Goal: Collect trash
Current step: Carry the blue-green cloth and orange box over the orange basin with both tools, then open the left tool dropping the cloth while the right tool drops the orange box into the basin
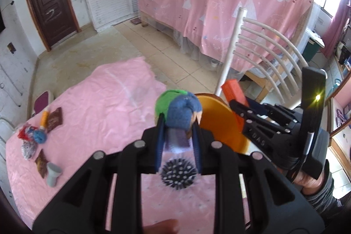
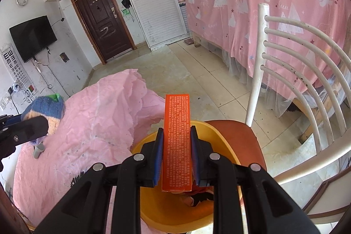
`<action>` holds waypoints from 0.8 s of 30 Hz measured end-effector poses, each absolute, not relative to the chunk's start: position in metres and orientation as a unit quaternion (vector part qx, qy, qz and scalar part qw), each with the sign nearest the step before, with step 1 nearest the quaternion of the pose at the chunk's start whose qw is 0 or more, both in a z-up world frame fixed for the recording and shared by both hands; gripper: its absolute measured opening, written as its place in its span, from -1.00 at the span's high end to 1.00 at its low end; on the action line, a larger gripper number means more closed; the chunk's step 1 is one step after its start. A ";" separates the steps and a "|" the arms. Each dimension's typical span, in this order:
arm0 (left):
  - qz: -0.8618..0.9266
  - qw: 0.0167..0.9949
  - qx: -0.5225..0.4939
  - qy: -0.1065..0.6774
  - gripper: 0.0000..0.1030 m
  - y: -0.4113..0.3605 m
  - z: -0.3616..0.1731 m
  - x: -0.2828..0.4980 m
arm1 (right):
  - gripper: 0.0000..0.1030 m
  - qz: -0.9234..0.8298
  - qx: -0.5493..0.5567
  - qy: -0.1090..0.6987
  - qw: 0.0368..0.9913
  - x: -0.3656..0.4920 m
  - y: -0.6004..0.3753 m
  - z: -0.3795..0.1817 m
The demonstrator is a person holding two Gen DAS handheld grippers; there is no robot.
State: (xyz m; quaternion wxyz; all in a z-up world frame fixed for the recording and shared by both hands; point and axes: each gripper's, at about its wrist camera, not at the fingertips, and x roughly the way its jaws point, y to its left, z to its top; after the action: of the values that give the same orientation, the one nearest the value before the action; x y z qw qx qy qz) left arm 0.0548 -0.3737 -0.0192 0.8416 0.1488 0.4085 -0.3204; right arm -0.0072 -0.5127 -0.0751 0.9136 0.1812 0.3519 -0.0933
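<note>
My left gripper is shut on a soft blue, green and tan knitted ball, held above the pink-covered table. It also shows in the right wrist view. My right gripper is shut on a long orange box, held over the yellow bin that stands on an orange chair seat. Some trash lies inside the bin. The bin and orange box show in the left view too.
At the table's left end lie brown wrappers, a blue knitted ball, a grey cup and other small items. A black spiky ball lies under my left gripper. A white chair back and a pink curtain stand to the right.
</note>
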 end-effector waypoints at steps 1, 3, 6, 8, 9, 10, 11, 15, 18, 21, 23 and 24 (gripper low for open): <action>-0.327 0.839 0.148 0.410 0.58 -0.379 -0.020 0.055 | 0.77 -0.093 0.184 0.353 0.913 -0.008 -0.515 -0.077; -0.338 0.834 0.146 0.411 0.58 -0.386 -0.022 0.054 | 0.77 -0.093 0.186 0.353 0.912 -0.010 -0.517 -0.079; -0.347 0.831 0.147 0.409 0.58 -0.398 -0.024 0.054 | 0.77 -0.093 0.190 0.354 0.911 -0.011 -0.522 -0.081; -0.351 0.829 0.148 0.410 0.58 -0.405 -0.025 0.053 | 0.77 -0.094 0.193 0.354 0.910 -0.011 -0.525 -0.083; -0.352 0.828 0.149 0.409 0.57 -0.408 -0.025 0.053 | 0.77 -0.094 0.194 0.354 0.910 -0.011 -0.526 -0.083; -0.354 0.827 0.149 0.410 0.50 -0.411 -0.026 0.054 | 0.77 -0.094 0.195 0.353 0.910 -0.012 -0.527 -0.083; -0.355 0.826 0.148 0.412 0.39 -0.413 -0.026 0.055 | 0.77 -0.094 0.196 0.353 0.910 -0.012 -0.528 -0.084; -0.351 0.827 0.153 0.412 0.31 -0.416 -0.028 0.055 | 0.77 -0.091 0.199 0.353 0.910 -0.014 -0.528 -0.083; -0.347 0.829 0.156 0.410 0.28 -0.415 -0.028 0.055 | 0.76 -0.089 0.200 0.355 0.909 -0.012 -0.526 -0.083; -0.344 0.831 0.154 0.410 0.28 -0.409 -0.027 0.055 | 0.74 -0.087 0.202 0.359 0.907 -0.010 -0.525 -0.083; -0.344 0.831 0.149 0.411 0.28 -0.404 -0.025 0.056 | 0.73 -0.086 0.201 0.361 0.906 -0.009 -0.524 -0.082; -0.343 0.832 0.147 0.411 0.28 -0.402 -0.025 0.057 | 0.73 -0.086 0.201 0.361 0.907 -0.009 -0.524 -0.081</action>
State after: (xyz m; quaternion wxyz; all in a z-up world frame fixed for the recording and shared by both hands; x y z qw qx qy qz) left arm 0.0566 -0.4022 -0.0246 0.8320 0.1471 0.4107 -0.3426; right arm -0.0085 -0.5241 -0.0811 0.9065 0.2010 0.3611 -0.0860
